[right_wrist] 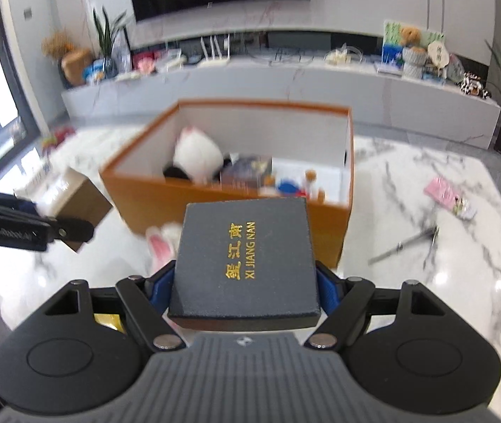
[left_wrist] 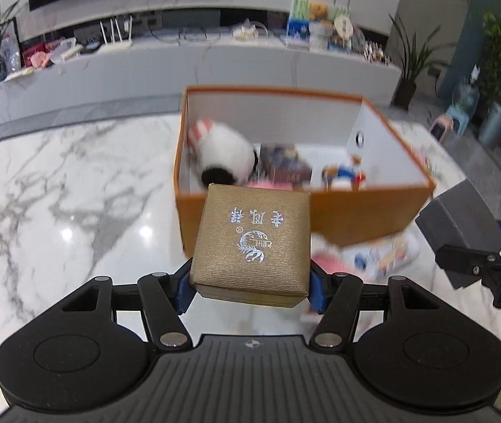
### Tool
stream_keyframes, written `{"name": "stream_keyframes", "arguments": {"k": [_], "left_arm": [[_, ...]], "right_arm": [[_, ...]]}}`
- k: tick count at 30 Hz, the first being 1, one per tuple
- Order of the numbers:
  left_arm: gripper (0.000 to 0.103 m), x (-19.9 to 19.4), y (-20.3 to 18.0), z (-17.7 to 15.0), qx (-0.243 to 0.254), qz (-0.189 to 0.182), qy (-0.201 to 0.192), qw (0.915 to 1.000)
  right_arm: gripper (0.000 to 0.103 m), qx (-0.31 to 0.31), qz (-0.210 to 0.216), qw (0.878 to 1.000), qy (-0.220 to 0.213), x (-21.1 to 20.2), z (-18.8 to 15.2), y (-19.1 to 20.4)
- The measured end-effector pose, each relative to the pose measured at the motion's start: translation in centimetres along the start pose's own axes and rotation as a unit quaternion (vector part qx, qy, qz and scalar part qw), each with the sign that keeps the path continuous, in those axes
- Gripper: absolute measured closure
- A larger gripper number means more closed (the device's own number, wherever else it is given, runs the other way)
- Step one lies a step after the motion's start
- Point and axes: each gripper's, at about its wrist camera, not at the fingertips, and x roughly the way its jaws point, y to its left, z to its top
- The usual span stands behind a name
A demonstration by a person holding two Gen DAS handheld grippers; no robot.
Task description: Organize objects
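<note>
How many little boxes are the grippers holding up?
2. The gold box sits in the left gripper; the dark box sits in the right gripper. Both are before the orange bin.

Orange box (right_wrist: pixel 236 211) stands ahead, half filled by plush toy (right_wrist: pixel 197 157); right half open.

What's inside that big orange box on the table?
The orange box holds a white plush toy, a dark packet and a small blue-and-white figure. Anything beneath them, or behind the near wall, is hidden.
</note>
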Motion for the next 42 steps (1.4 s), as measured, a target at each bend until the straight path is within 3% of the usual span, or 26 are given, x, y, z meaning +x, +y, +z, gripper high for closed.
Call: {"name": "stream_keyframes", "arguments": {"k": [5,15,28,35,42], "left_arm": [[0.035,0.6,-1.2,2.3,0.003,0.032,-0.042,0.9986],[0.035,4.6,-0.4,6.2,-0.056,0.022,-0.063,0.9962],[0.035,10.8,-0.2,6.9,-0.056,0.061,-0.034,0.9960],[0.035,11.9,-0.6,6.4,-0.043,0.083,-0.019,0.9954],[0.035,12.0,-1.6,6.0,-0.017,0.094,-0.014,0.9953]], "right_arm": [[0.025,0.026,-0.005,0.999,-0.033,0.3,2.5,0.9],[0.025,0.058,-0.009,0.995,-0.075,4.8,8.3,1.8],[0.025,0.132,-0.016,0.990,-0.037,14.2,8.2,-1.2],[0.025,0.131,-0.024,0.991,-0.017,16.0,7.5,-1.2],[0.025,0.102,-0.059,0.993,0.004,16.6,7.0,-1.1]]}}
